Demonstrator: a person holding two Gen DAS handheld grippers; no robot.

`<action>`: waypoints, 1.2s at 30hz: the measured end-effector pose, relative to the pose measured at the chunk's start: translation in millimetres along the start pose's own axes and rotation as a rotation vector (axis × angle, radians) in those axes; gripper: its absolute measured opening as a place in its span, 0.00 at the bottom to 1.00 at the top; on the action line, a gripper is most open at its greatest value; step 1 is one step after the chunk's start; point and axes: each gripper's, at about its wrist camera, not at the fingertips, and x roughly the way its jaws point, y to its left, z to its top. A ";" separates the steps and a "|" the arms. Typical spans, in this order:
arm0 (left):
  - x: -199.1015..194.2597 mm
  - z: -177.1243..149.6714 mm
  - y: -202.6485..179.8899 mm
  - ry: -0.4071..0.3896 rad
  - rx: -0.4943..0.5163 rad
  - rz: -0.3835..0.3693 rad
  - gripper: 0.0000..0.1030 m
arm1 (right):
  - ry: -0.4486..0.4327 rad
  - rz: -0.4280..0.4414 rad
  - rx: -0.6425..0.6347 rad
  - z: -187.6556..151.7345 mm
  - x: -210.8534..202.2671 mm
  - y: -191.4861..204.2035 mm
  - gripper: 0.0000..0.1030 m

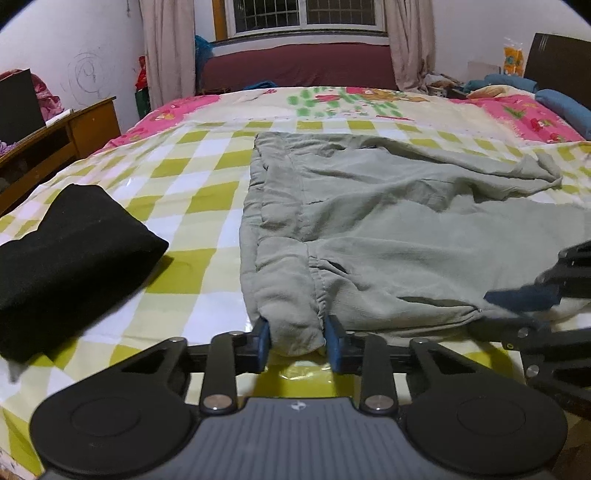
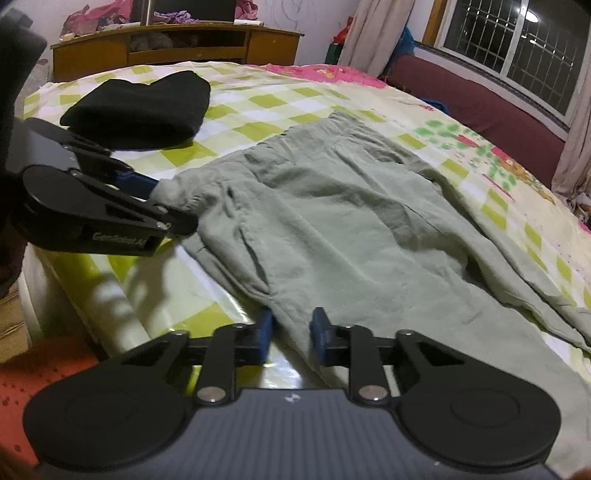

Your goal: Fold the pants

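Green pants (image 1: 369,229) lie spread on the checked bedsheet (image 1: 192,177), waistband w/ its near corner at the bed's near edge. Left gripper (image 1: 297,338) pinches that waistband corner betw. its 2 blue pads. Right gripper (image 2: 291,328) straddles the pants' near side edge; pinching or just around it, can't tell. Folded black garment (image 1: 70,258) sits left, apart from pants, bare sheet betw. Far leg ends cut off at right.

Dim, warm indoor light from overhead. Glare on the glossy green-and-white checked plastic bedcover (image 2: 155,291) by the near edge. Dark night behind the barred window (image 1: 306,14). Strong fisheye bending and black vignetting at corners. Soft, slightly smeared detail throughout.
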 end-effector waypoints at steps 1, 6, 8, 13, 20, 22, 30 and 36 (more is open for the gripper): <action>-1.2 0.4 3.8 -0.001 -0.004 0.003 0.41 | 0.007 0.010 -0.010 1.2 -0.1 5.5 0.15; -11.7 -6.5 29.6 0.005 -0.010 0.074 0.40 | 0.001 0.097 -0.048 11.0 1.4 36.3 0.14; -12.8 -11.2 43.1 0.029 -0.016 0.111 0.40 | -0.009 0.137 -0.067 17.5 3.8 52.4 0.14; -19.4 -21.9 65.0 0.057 -0.035 0.159 0.45 | 0.006 0.179 -0.084 27.1 14.4 73.7 0.23; -34.8 -17.2 43.8 0.020 0.023 0.211 0.46 | -0.001 0.120 0.151 14.4 -21.2 17.4 0.35; -41.7 -12.4 36.0 0.000 0.034 0.221 0.46 | 0.000 0.074 0.239 5.5 -32.6 -7.8 0.35; -58.9 6.9 -37.4 -0.079 0.158 0.171 0.48 | 0.019 -0.249 0.687 -78.0 -95.9 -139.4 0.37; -39.8 25.9 -145.4 -0.083 0.233 -0.121 0.49 | 0.006 -0.468 0.977 -162.5 -144.0 -210.2 0.38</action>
